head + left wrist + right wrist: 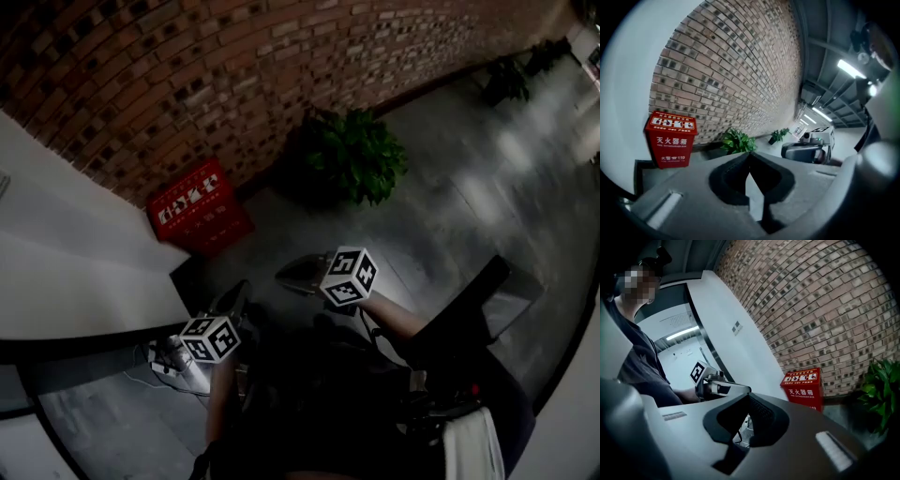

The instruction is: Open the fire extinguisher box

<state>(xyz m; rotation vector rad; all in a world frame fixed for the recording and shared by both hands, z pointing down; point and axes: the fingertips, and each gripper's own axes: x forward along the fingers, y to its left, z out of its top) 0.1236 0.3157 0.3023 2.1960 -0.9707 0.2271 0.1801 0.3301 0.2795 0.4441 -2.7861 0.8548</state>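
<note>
The red fire extinguisher box (199, 208) stands on the floor against the brick wall, its lid down. It shows in the left gripper view at the left (670, 139) and in the right gripper view at the right (802, 389). Both grippers hang in the air some way short of it, touching nothing. My left gripper (234, 298) has its jaws together with nothing between them (749, 155). My right gripper (285, 274) is also shut and empty (747, 397). Each gripper shows in the other's view: the right gripper (806, 149), the left gripper (712, 384).
A potted plant (354, 155) stands to the right of the box by the brick wall (234, 66). A white wall (66, 262) runs along the box's left side. More plants (511, 77) stand farther down the corridor. A white device with cables (178, 364) lies on the floor.
</note>
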